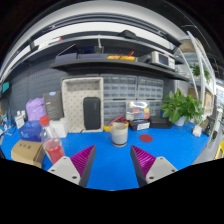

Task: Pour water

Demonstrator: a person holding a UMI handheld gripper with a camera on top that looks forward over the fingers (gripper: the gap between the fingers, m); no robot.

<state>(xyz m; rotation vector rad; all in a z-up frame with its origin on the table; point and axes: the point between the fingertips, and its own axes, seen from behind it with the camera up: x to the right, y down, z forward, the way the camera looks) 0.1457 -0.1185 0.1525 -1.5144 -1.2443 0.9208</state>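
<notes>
My gripper point(112, 160) hovers over a blue table point(110, 172), its two magenta pads point(83, 160) spread wide with only bare tabletop between them. A white cup point(120, 134) with a dark rim stands upright beyond the fingers, a little right of their midline. Off to the left stands a clear bottle point(52, 141) with a red cap and pink liquid or label, well apart from the left finger.
A cardboard box point(28, 152) lies at the left beside the bottle, with a blue container point(31, 130) behind it. A small red disc point(146, 137) lies right of the cup. A potted plant point(183, 107) stands at the right. Cabinets and shelves line the back wall.
</notes>
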